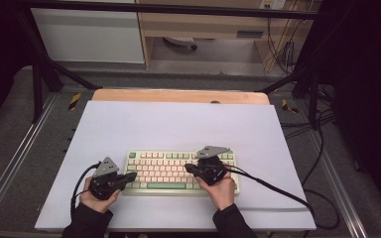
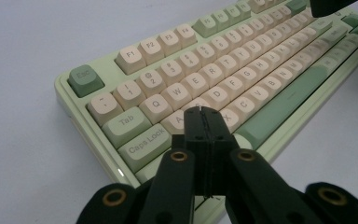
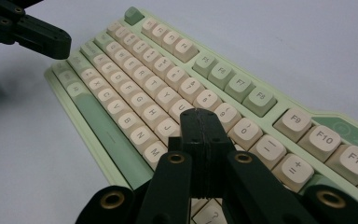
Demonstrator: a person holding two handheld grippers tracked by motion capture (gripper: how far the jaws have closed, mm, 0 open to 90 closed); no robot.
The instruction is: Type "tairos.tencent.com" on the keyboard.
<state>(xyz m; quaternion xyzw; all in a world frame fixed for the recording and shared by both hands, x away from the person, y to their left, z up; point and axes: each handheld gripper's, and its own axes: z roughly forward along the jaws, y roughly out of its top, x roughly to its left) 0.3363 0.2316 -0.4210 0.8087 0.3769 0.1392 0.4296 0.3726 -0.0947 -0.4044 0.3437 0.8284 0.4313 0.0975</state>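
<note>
Both pairs of my jaws are pressed together with nothing between them. My left gripper [image 2: 200, 112] points its closed tip down over the A and S keys, at the left end of the mechanical keyboard [image 1: 181, 171], with Caps Lock and Tab just to the tip's left. My right gripper [image 3: 199, 114] hangs over the right half, its tip above the keys near J, K and M. That cream and green keyboard lies on a white sheet [image 1: 178, 124] covering the table.
</note>
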